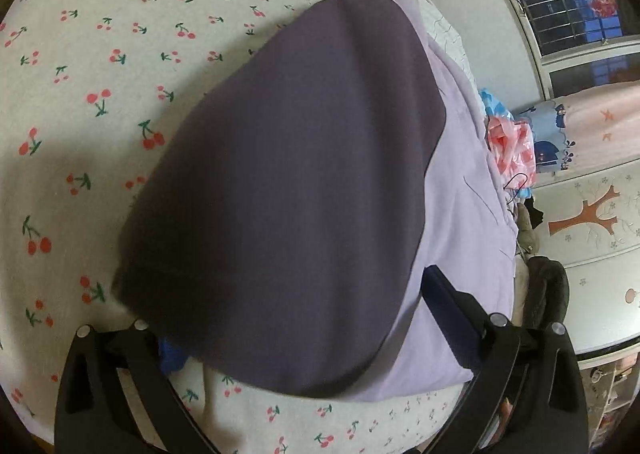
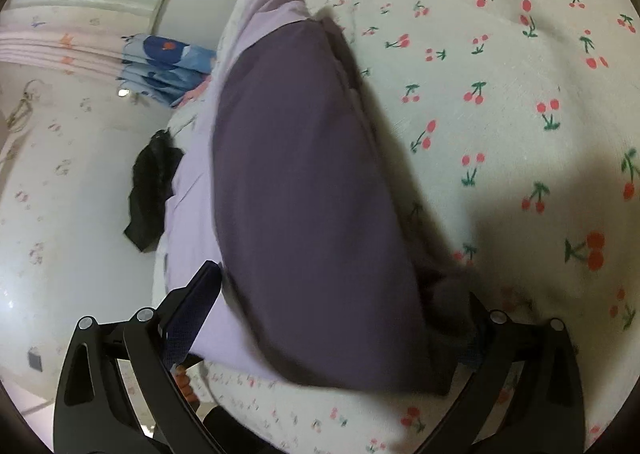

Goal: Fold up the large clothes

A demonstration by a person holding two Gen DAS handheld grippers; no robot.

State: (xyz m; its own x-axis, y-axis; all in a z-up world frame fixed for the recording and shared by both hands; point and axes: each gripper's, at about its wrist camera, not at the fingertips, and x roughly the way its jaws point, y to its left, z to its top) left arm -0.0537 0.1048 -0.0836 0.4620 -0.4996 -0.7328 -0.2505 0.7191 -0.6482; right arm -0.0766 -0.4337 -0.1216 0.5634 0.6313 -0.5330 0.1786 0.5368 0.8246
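A large garment in dark purple (image 1: 296, 181) with light lilac parts (image 1: 460, 221) lies folded on a bed with a cherry-print sheet (image 1: 100, 65). My left gripper (image 1: 296, 318) is open, its fingers spread wide on either side of the garment's near end. The garment also fills the right wrist view (image 2: 312, 193), lilac at its left side (image 2: 192, 189). My right gripper (image 2: 340, 306) is open too, one finger (image 2: 192, 310) on the lilac side and the other partly hidden behind the dark cloth.
The bed's edge runs along the garment's lilac side. Beyond it are a dark cloth (image 2: 152, 189), a blue patterned bundle (image 2: 168, 65), a pink plastic bag (image 1: 512, 149), a decorated wall (image 1: 592, 221) and a barred window (image 1: 560, 1).
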